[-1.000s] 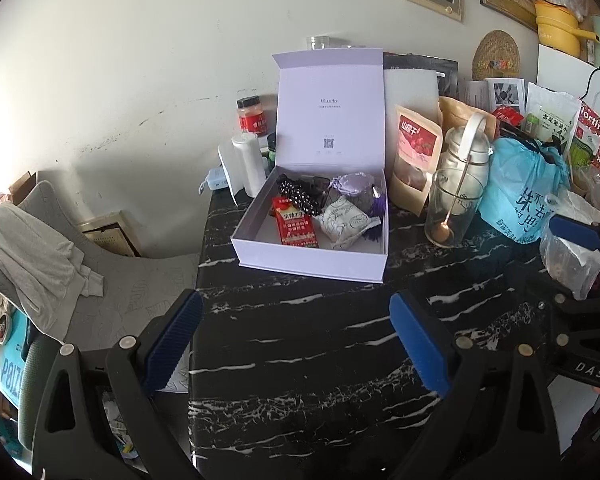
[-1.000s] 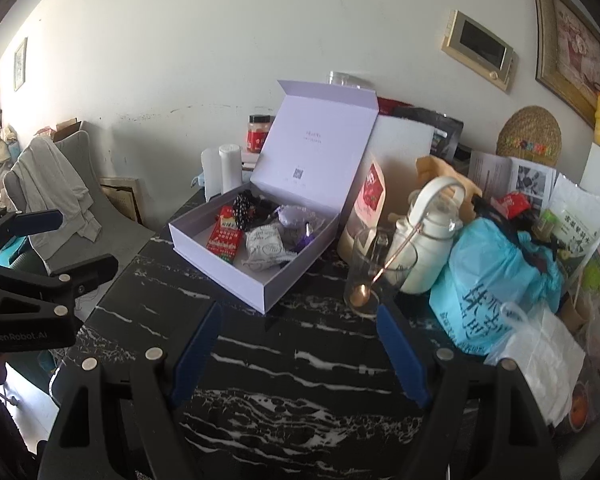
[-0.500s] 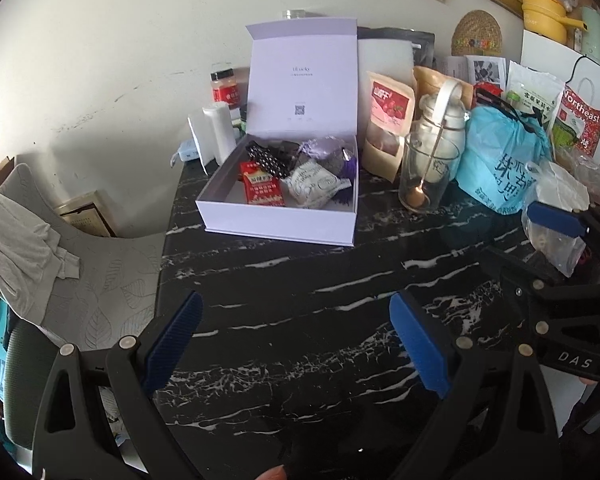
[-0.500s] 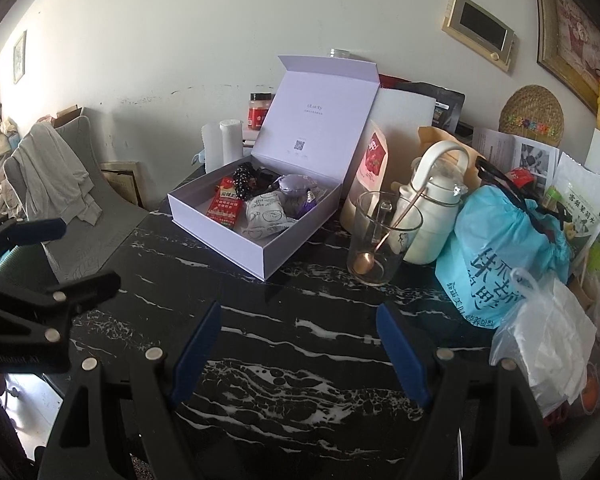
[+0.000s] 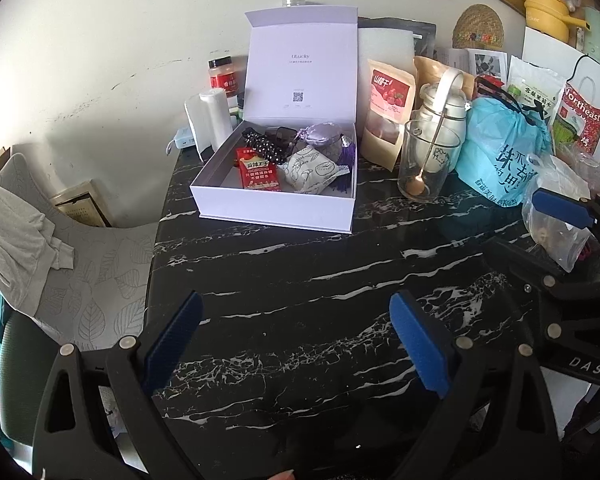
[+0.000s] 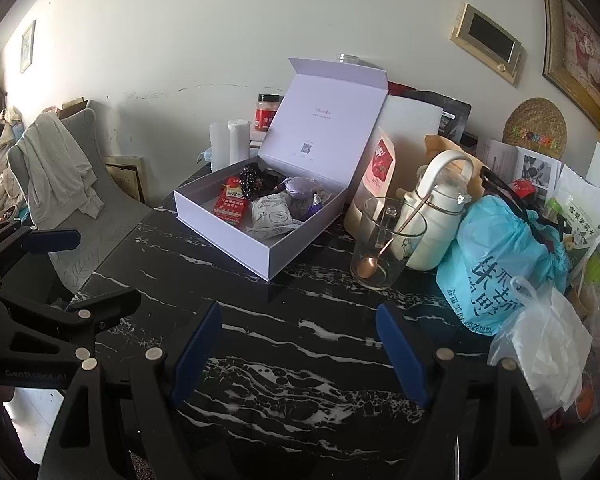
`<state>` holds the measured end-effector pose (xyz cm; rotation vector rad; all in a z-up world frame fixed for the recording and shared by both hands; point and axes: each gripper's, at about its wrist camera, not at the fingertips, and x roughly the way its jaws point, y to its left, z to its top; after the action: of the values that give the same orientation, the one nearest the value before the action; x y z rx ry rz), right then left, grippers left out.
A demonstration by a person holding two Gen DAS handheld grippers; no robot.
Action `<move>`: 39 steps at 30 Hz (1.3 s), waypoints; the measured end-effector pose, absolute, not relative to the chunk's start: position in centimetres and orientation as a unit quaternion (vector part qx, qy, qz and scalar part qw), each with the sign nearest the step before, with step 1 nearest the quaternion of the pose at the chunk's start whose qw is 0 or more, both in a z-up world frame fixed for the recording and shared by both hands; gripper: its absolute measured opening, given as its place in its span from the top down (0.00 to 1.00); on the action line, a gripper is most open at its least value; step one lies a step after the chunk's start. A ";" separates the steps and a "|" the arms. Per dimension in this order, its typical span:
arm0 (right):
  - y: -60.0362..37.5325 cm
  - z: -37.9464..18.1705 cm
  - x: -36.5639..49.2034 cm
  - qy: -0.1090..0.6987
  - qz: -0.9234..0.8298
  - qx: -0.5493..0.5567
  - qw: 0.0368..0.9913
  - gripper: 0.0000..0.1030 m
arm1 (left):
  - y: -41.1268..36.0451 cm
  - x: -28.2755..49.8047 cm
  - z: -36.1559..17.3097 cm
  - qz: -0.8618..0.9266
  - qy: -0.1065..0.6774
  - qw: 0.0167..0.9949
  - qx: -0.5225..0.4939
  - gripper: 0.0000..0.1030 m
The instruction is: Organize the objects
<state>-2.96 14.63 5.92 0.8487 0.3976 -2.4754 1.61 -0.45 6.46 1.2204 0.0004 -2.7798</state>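
- black marble table [image 5: 300, 300] — since a second ago both views have pulled back from it, so more bare stone lies ahead of the fingers; the scene fits either a retreat or a pause.
- lavender box [image 5: 276, 208], lid up, sits beyond the fingertips, holding a red packet [image 5: 259, 174] and white sachet [image 5: 310, 168].
- glass cup [image 6: 384, 240] and blue bag [image 6: 496, 256] crowd the right fingers' far side.
- left gripper [image 5: 296, 344] and right gripper [image 6: 300, 348] — both spread wide, holding nothing.

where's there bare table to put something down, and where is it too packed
Free: the black marble table between the lavender box and both open tools, left tool, right tool. Crowded: the right side, with glass cup, white kettle, blue bag.
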 end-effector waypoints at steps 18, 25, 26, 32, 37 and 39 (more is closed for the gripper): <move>14.8 5.3 -3.1 0.154 -0.906 0.315 0.237 0.22 | 0.2 1.3 5.5 -0.909 -0.011 0.055 0.412 0.08; 15.0 5.2 -3.1 0.154 -0.906 0.316 0.237 0.22 | 0.3 1.4 5.5 -0.910 -0.011 0.056 0.411 0.08; 15.0 5.2 -3.1 0.154 -0.906 0.316 0.237 0.22 | 0.3 1.4 5.5 -0.910 -0.011 0.055 0.412 0.08; 15.2 4.9 -2.9 0.155 -0.905 0.318 0.235 0.22 | 0.4 1.6 5.5 -0.909 -0.010 0.058 0.412 0.08; 15.3 4.8 -2.8 0.155 -0.905 0.319 0.234 0.22 | 0.3 1.8 5.5 -0.909 -0.007 0.060 0.413 0.08; 15.4 4.8 -2.8 0.155 -0.905 0.319 0.234 0.22 | 0.2 1.7 5.5 -0.909 -0.007 0.060 0.413 0.08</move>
<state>-2.80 15.35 4.80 0.8749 0.4249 -2.4854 1.75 0.23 5.50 1.2485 -0.0219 -2.7510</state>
